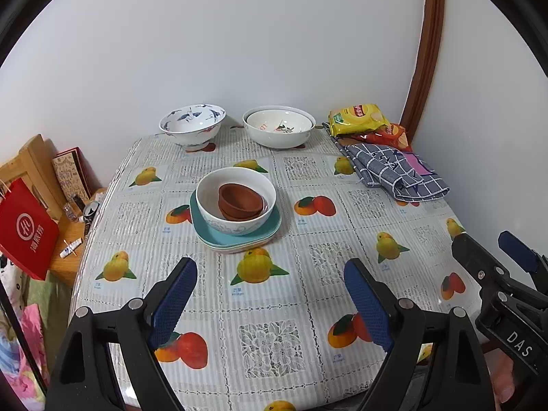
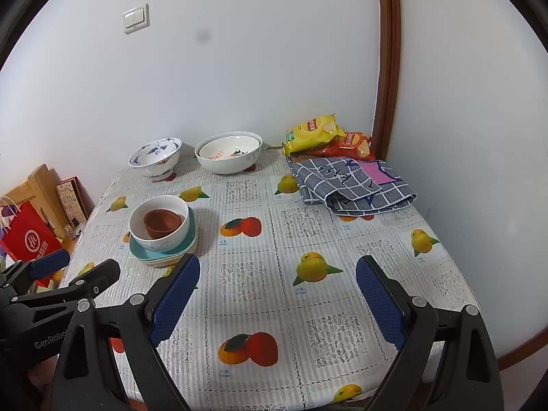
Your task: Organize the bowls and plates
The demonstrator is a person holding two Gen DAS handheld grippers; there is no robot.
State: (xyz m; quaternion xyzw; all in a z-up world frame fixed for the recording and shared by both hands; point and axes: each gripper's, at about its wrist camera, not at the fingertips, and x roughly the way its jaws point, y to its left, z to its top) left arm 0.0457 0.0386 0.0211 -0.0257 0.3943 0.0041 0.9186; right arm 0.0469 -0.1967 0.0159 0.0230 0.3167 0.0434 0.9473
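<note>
Both the left gripper and right gripper hover wide open and empty over the fruit-print tablecloth. Mid-table, terracotta cups, probably two, nest in a white bowl on stacked teal plates. A blue-patterned bowl and nested white serving bowls wait by the wall, seemingly next to gather; that calls for reaching forward.

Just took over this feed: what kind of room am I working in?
Most likely a home dining corner: a table under a fruit-print tablecloth, against a wall with a light switch, with stacked bowls and snack bags.
</note>
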